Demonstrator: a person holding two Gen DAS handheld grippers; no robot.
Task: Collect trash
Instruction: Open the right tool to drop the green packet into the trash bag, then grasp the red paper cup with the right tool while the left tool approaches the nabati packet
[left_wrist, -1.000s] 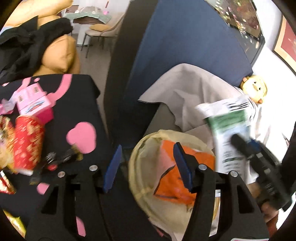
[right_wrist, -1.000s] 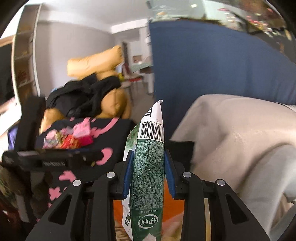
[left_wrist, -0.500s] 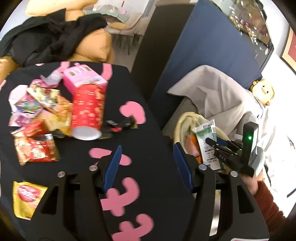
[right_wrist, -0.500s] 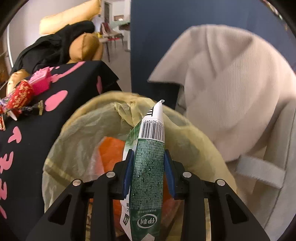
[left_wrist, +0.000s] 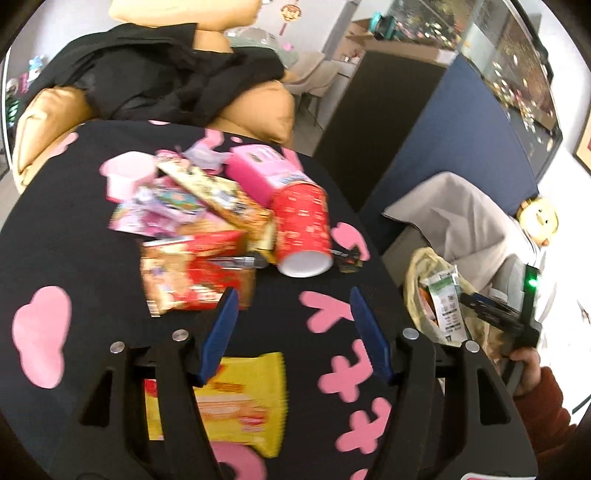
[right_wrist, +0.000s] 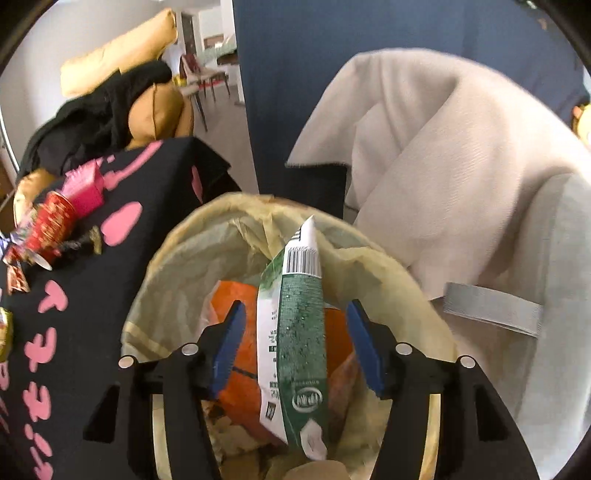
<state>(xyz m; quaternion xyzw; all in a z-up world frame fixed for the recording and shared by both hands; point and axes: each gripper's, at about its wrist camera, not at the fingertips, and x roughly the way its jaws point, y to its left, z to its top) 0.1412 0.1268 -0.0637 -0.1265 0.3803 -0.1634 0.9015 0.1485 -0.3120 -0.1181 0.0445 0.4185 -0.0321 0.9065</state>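
Wrapper (right_wrist: 301, 332), green and white, loose between right fingers (right_wrist: 229, 341) just spread to drop it into bin (right_wrist: 177, 258). Left fingers (left_wrist: 218, 332) spread, empty, over counter (left_wrist: 74, 240) litter, ready for more.

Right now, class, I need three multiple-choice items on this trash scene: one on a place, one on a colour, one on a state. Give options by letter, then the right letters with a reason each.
1. Where is the green wrapper?
A. on the table
B. over the bin
C. on the sofa

2. What colour is the cup lying on the table?
A. red
B. blue
C. white

3. How does the right tool stand?
A. shut on the wrapper
B. shut on nothing
C. open, pads clear of the wrapper

Answers:
1 B, it hangs above the lined bin.
2 A, its side is red.
3 C, gaps show on both sides; the jaws have just been opening.
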